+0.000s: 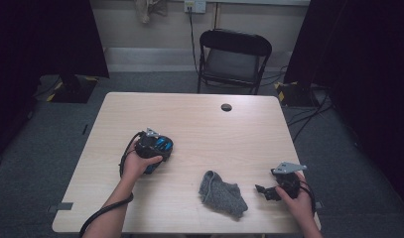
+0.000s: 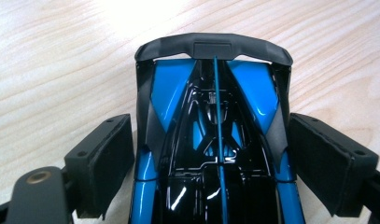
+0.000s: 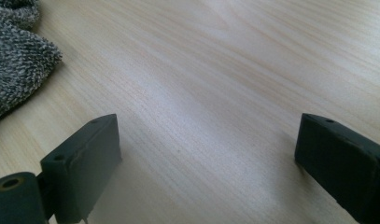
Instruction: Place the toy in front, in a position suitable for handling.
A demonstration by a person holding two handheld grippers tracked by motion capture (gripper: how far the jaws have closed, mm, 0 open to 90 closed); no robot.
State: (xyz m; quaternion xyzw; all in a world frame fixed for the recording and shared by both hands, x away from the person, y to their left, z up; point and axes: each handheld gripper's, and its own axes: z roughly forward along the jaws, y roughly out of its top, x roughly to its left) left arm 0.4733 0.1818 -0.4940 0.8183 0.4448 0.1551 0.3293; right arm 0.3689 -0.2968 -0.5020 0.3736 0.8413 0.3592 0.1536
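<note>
Left tongs [image 2: 211, 154] sit low on the bench [image 1: 199, 124], and right between their two black jaws there is a blue and black toy car [image 2: 211, 140], its dark rear wing pointing away from the tongs. The pads [image 2: 101, 158] stand just beside the car's flanks on either side; whether they truly press on it, I cannot tell, since a sliver of gap seems to show at the left one. From the high view, the left tongs [image 1: 157, 146] cover the car under the person's left hand [image 1: 135, 163], towards the near-left part of the bench. Over to the right tongs [image 3: 211, 158]: jaws spread wide, bare wood between them, holding nothing. In the high view these right tongs [image 1: 264, 190] hover near the bench's near-right edge, jaws aimed at a crumpled grey cloth [image 1: 222, 193] lying just beyond their tips. That cloth [image 3: 15, 56] shows ahead and to the left of the right tongs, apart from them.
</note>
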